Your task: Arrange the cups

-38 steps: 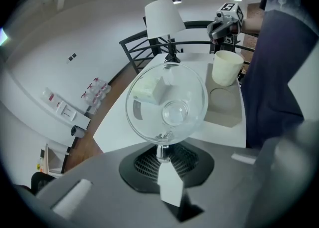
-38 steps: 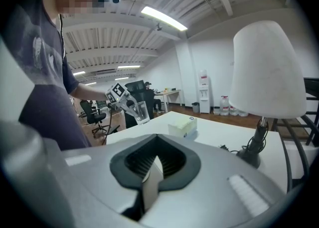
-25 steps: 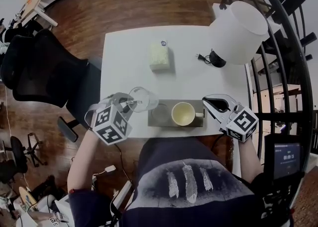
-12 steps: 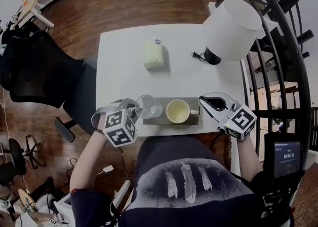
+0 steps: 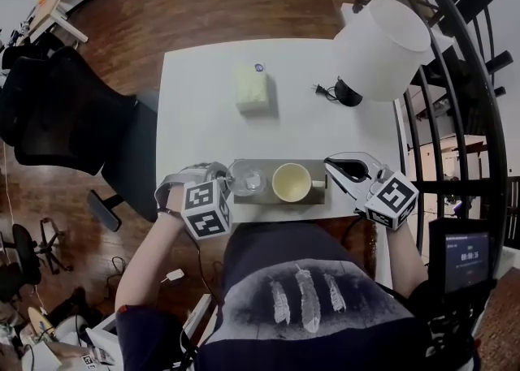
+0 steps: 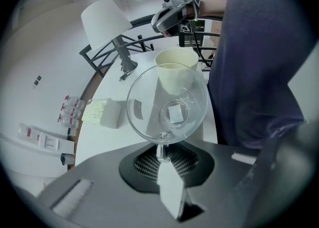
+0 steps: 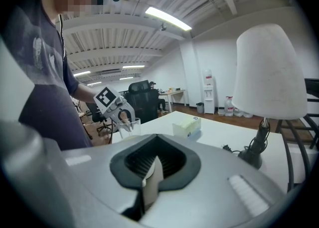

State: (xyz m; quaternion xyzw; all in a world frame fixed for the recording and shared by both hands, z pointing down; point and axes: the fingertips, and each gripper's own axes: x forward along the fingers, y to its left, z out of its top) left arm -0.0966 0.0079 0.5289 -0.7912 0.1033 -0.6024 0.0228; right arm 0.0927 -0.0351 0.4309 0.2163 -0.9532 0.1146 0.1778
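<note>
The white desk (image 5: 203, 101) spreads out ahead of both my hand-held grippers. The largest thing on it is the white-shaded lamp (image 5: 382, 36), beyond my right hand-held gripper (image 5: 331, 166). From the head view the shade covers most of the lamp, and only the right gripper view shows the thin stem under it. A grey tray (image 5: 266, 196) lies between my two grippers at the desk's near edge. A pale yellow box (image 5: 252, 89) sits well beyond my left hand-held gripper (image 5: 221, 174).

On the tray a cream cup (image 5: 291, 182) stands upright, just beside my right gripper's tips, with its handle turned toward them. The clear glass (image 6: 167, 105) is to the left of the cup. The left gripper view looks straight down its mouth and shows my jaws pinched on the near rim, with the grey tray visible through its base. The head view does not show that pinch. No view shows whether the glass's base touches the tray.

The right gripper view shows that gripper's jaws pressed together with nothing between them, and the glass far off to the left
</note>
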